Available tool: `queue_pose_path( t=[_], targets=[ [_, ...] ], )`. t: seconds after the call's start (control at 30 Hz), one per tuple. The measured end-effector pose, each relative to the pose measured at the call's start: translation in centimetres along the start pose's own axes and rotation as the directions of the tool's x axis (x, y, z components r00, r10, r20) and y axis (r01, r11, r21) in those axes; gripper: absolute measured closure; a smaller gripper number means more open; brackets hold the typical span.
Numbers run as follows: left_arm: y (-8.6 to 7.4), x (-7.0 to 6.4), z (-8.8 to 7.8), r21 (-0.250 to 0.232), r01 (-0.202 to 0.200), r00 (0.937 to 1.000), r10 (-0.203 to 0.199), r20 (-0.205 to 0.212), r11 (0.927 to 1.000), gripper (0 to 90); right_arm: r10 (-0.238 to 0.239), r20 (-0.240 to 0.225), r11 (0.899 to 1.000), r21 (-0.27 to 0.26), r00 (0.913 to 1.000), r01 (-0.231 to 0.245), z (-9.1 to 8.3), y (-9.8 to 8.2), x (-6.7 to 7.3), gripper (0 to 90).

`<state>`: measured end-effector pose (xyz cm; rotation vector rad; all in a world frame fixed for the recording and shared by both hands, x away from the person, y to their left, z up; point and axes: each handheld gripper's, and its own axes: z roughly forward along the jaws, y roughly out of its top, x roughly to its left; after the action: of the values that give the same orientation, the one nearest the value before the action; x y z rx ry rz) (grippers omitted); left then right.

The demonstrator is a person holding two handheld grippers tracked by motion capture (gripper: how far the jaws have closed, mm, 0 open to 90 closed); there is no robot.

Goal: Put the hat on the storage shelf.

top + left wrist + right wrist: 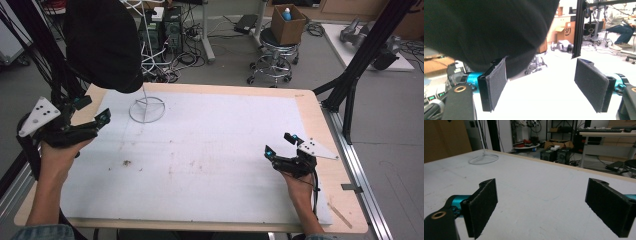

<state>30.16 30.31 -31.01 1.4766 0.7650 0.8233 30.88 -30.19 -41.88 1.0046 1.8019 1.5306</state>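
A black hat (102,42) hangs on a white wire stand whose ring base (147,109) rests at the table's far left. My left gripper (95,110) hovers just below and left of the hat, open, with nothing between its pads. In the left gripper view the hat (486,27) looms over the left pad (496,85), and the left gripper (544,85) shows wide-apart jaws. My right gripper (280,144) rests low over the table's right side, open and holding nothing. In the right gripper view the right gripper (546,207) points towards the ring base (484,159).
A white mat (210,150) covers the wooden table. A small dirt spot (126,162) lies left of centre. A thin wooden stick (341,215) lies at the front right corner. Black frame posts (350,95) stand off the right edge, and a stool with a cardboard box (287,22) stands behind.
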Motion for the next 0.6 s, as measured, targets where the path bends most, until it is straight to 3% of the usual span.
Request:
queue_pose_path(
  t=[0.23,0.4,0.6],
  targets=[
    [-2.8,-0.2,-0.1,0.03,0.039,0.9983,-0.037,-0.046,0.9988,23.6,-0.029,0.009,1.0,0.004,0.9996,0.029,0.0,0.0,0.3,10.2],
    [-4.7,-0.5,-0.2,0.042,0.055,0.9962,-0.052,-0.07,0.9976,23.6,-0.023,0.008,1.0,0.01,0.9997,0.023,0.0,0.0,0.2,10.1],
    [-6.7,-0.5,0.0,0.09,0.062,0.9948,-0.054,-0.086,0.994,24.1,-0.023,0.008,1.0,0.012,0.9997,0.023,0.0,0.0,0.2,10.1]
  ],
)
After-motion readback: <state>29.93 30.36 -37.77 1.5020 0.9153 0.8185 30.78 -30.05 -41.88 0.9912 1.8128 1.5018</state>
